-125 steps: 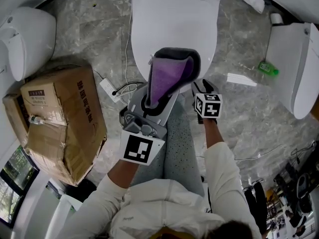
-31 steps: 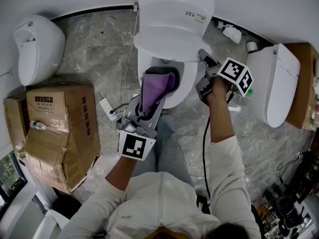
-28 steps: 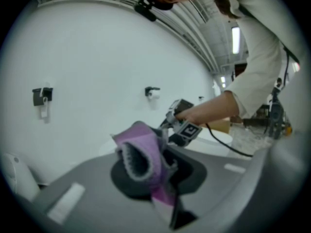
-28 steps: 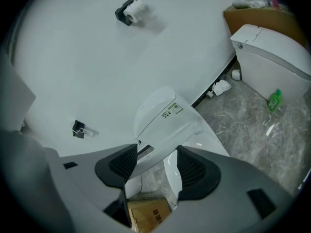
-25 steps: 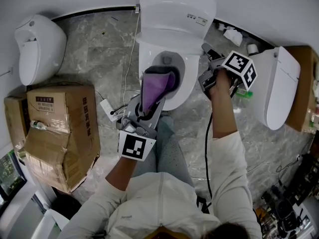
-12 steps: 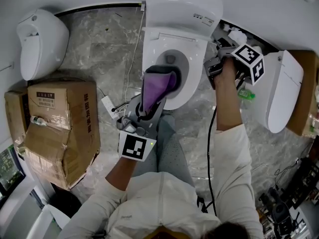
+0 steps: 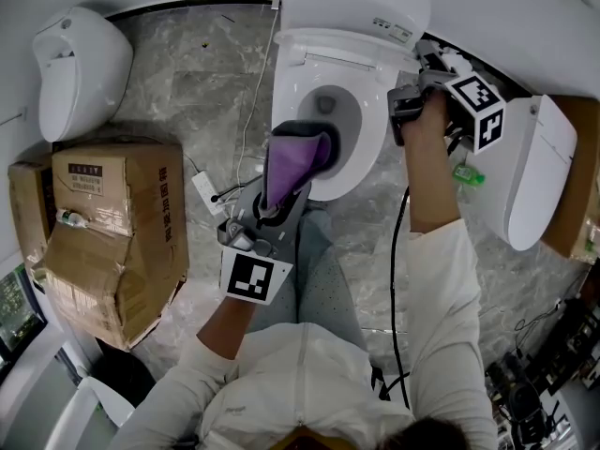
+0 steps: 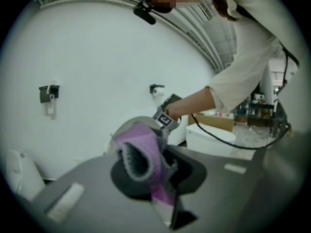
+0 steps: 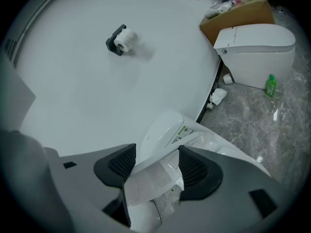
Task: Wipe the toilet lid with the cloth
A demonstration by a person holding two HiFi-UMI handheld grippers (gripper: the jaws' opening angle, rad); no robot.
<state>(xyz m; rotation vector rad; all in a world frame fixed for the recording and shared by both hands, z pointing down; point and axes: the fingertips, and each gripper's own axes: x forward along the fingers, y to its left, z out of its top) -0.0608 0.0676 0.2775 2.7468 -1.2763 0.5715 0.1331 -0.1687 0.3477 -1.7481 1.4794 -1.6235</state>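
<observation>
Both claws matter. My left claw (image 7: 302,139) is clamped on the purple fringed cloth (image 7: 286,162), mid-frame over the bowl. My right claw (image 9: 155,166), jaws just opening, stands apart by the raised white plastic toilet lid (image 7: 352,3), top centre. I'd press the cloth flat and sweep evenly.

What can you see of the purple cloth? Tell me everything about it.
The cloth is purple on one face, with a grey, fuzzy pile on the other, like microfibre. It is folded over itself into a thick wad, not spread flat. The left tongs are shut on it, with a dark pad on either side, and nothing else holds it. In the head view it sits over the front rim of the open toilet bowl. Whether it touches the rim cannot be told.
</observation>
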